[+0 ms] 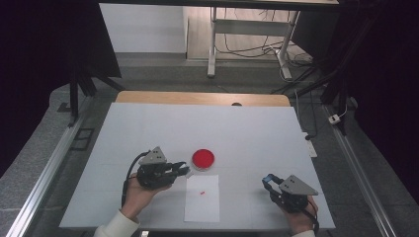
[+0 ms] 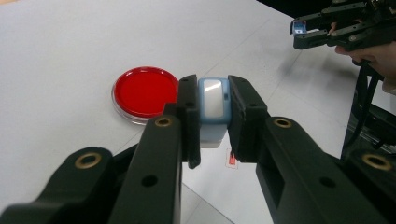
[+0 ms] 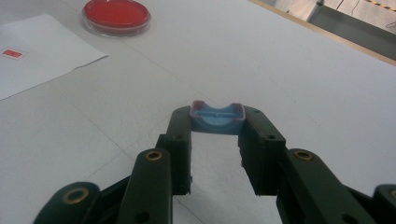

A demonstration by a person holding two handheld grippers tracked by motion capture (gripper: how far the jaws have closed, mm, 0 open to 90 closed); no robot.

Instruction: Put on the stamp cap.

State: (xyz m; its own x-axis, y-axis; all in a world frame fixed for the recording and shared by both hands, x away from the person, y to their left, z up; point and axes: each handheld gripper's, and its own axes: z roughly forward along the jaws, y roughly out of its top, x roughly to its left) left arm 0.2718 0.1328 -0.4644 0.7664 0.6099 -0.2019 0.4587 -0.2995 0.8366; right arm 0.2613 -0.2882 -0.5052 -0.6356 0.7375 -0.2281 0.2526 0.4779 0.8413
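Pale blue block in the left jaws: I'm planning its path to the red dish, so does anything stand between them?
Nothing visible does. Bare table lies between the pale blue block and the red dish. The right gripper, shut on a blue cap, is far off to the side.

Your left gripper (image 1: 182,169): jaws clamped, load between the fingertips. Your right gripper (image 1: 268,180): jaws pinched on something at the fingertips.

Red dish (image 1: 203,158) with clear rim. White paper sheet (image 1: 202,198) bearing small red mark (image 1: 202,192). White worktop (image 1: 247,133). Black grippers holding pale blue pieces.
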